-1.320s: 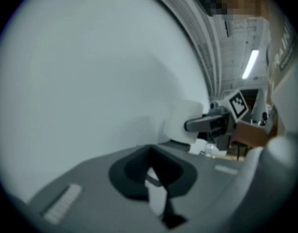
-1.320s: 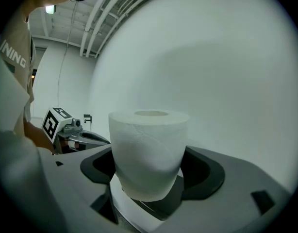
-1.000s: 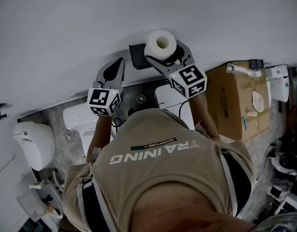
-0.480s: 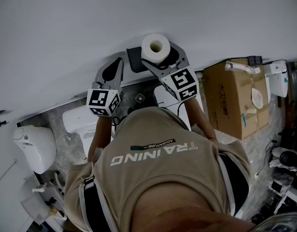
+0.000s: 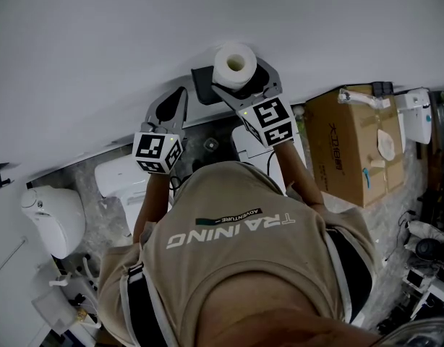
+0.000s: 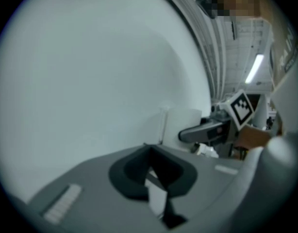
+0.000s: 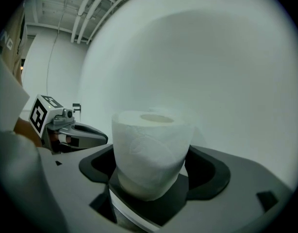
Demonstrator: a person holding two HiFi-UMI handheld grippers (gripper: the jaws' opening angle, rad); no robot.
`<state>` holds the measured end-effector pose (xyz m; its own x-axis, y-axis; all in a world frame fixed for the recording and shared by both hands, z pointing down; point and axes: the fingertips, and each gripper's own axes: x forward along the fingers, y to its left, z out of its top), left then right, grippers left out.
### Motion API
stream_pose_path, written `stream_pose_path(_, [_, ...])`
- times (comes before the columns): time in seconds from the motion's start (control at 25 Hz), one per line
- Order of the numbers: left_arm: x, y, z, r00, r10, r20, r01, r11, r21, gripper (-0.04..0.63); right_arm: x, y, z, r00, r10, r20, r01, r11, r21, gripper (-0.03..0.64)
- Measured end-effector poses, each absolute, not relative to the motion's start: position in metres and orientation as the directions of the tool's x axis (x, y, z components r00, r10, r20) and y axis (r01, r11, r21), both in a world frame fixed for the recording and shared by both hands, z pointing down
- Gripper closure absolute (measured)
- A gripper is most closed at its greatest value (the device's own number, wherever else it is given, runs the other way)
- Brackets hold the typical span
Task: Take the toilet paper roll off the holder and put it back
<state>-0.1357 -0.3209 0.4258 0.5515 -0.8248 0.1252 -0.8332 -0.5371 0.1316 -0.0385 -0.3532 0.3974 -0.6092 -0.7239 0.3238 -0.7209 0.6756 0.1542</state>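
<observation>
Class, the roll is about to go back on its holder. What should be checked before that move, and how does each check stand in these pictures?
1. Right claw grips the toilet paper roll: ok, a jaw presses on each side.
2. Roll is upright with its core hole on top: ok.
3. Black holder on the wall is close by: ok, it sits just beside the roll in the head view.
4. Holder's peg lines up with the core: cannot tell, the roll and claw hide it.
5. Left claw is out of the way: ok, shut, empty and apart from the roll.
</observation>
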Motion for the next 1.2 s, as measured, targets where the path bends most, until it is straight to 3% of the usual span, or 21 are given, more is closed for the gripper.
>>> stream_pose_path(0.88, [-0.138,-0.283,0.431,0.58,-0.804,0.134,-0.814,-0.566,0.129,0.591,-0.01,-0.307,0.387,-0.627,-0.753,0.199,-0.761,0.647,0.054,0.229])
stream_pose_path(1.2, [-0.145,-0.263,0.435,0.61,-0.783,0.123,-0.792,-0.596,0.133,0.591,-0.007,-0.277,0.4,-0.586,-0.78,0.221,-0.793,0.608,0.04,0.229])
